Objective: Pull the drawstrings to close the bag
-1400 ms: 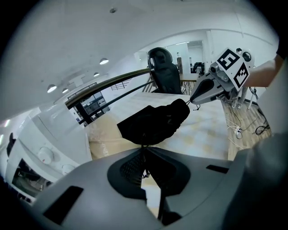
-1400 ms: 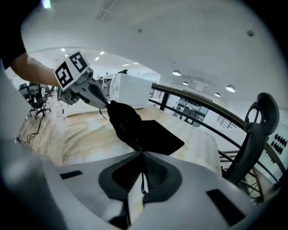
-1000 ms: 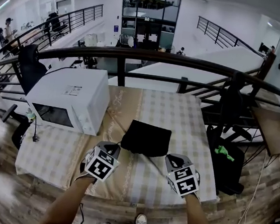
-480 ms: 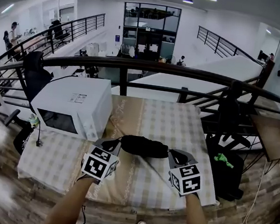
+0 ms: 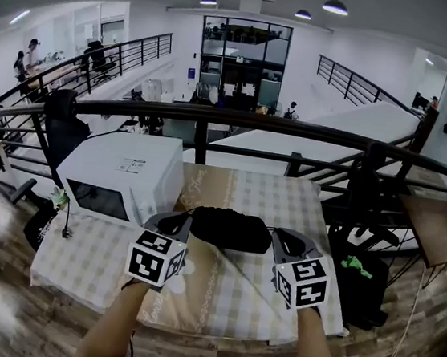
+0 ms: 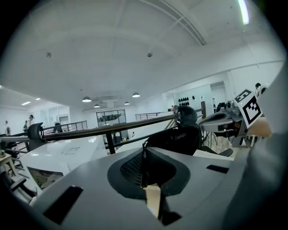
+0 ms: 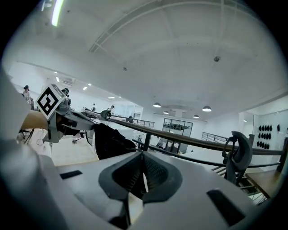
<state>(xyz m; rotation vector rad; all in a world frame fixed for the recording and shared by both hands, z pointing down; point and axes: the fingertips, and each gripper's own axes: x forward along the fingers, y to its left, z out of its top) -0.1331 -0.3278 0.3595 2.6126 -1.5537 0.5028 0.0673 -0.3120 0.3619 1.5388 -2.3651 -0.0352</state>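
I have both grippers clamped tight, and each one pinches a cord rather than the cloth. The left gripper (image 6: 144, 170) has its jaws pressed together on the left drawstring (image 6: 144, 153), a thin dark line that runs up out of the seam toward the bag (image 5: 230, 229). The right gripper (image 7: 143, 174) is clenched the same way on the right drawstring (image 7: 135, 150). The bag is strung between the two grippers over the middle of the table (image 5: 234, 288), roughly midway between its left and right edges. It is well right of the microwave (image 5: 122, 179), which takes up the far left corner. From the head view the bag looks like a low, wide, bunched black lump, not a flat sack. From the gripper views it seems to hang at jaw height, so I judge it is carried by the cords and clear of the table, though I cannot see its underside. I take that to mean most of the work is done: both cords are grasped, pulled outward to opposite sides, and the cloth is gathered along the top. I cannot see the mouth itself in any view, so I cannot say whether it is cinched fully or a gap remains. What looks left to me is a last outward pull if there is slack in the channel. After that I need to set the bag down on the table and let go of both cords.
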